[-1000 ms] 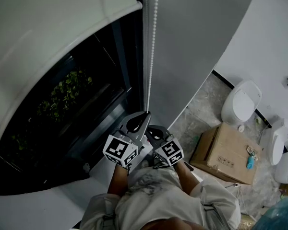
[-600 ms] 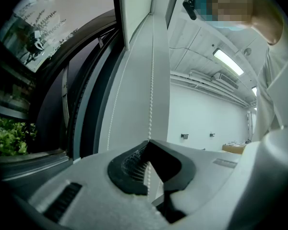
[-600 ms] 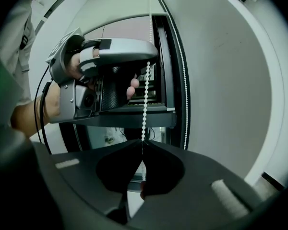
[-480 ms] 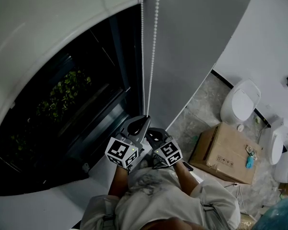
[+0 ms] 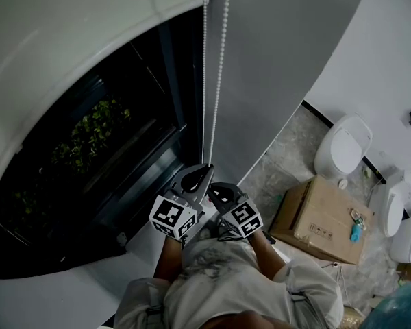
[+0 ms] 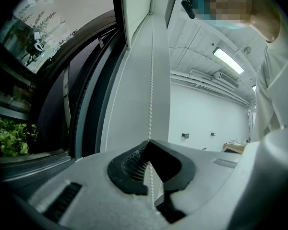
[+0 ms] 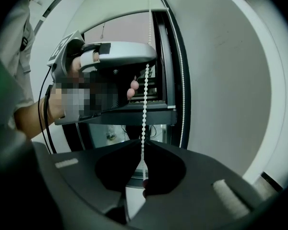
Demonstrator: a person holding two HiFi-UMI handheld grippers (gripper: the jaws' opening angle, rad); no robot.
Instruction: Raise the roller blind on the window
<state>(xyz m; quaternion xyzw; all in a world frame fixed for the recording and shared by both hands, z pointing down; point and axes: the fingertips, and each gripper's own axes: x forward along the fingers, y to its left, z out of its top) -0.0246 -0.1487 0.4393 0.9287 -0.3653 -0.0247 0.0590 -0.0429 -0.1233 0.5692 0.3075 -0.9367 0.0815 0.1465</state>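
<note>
Head view: left gripper [image 5: 207, 171] and right gripper [image 5: 213, 188] both have fingers clamped on the bead chain [image 5: 218, 67] beside the window [image 5: 109, 157]. The roller blind [image 5: 68, 53] hangs partway up, so more pulling likely remains.

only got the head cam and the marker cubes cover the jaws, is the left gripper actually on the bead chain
observer: yes, in the left gripper view the left gripper is shut on the bead chain, with the beads pinched at the jaw tips.
operator: and the right one
observer: the right gripper is shut on the chain too, its tips meeting on the beads.
operator: same strand or one each
observer: same strand. in the right gripper view it runs straight up from the right jaws to the left gripper above. the other strand hangs free off to the side.
</note>
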